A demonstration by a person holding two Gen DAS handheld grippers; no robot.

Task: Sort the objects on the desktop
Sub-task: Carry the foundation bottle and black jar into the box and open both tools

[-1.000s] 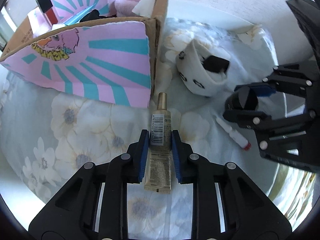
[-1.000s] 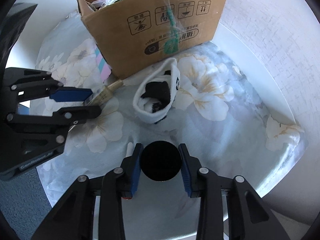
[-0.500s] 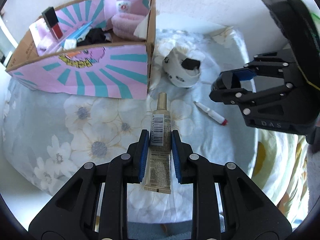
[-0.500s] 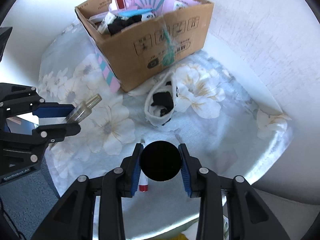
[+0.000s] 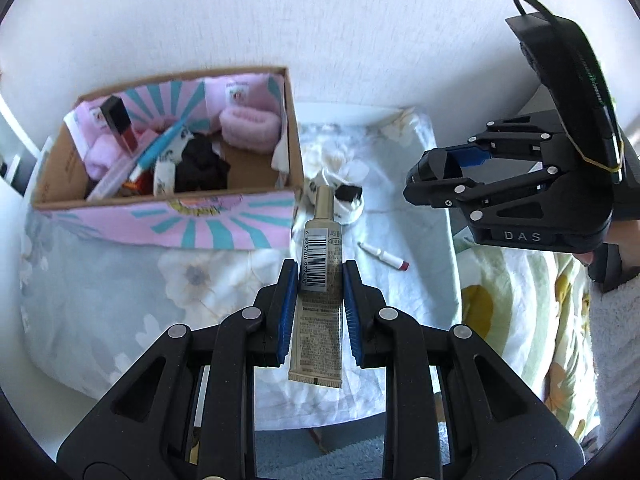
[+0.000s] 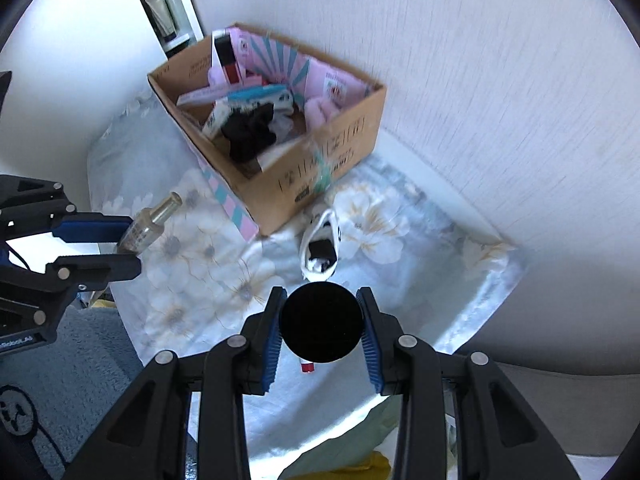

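Tube [image 5: 320, 280] pinched in left gripper [image 5: 320, 300], jaws nearly closed, above worktop's front edge near box [image 5: 168, 224]. Right gripper [image 6: 320, 328] jaws part-closed on black disc [image 6: 320, 328]. Risks: tube slides out; disc rolls free; grippers collide over box.

home, prob bedroom | floral sheet [image 5: 120, 280] on table | carpet [image 6: 92, 352] | box [image 5: 240, 232] w/ socks, cosmetics

"DAS" on right claw [image 5: 448, 176] body; barcode on tube [image 5: 320, 280].
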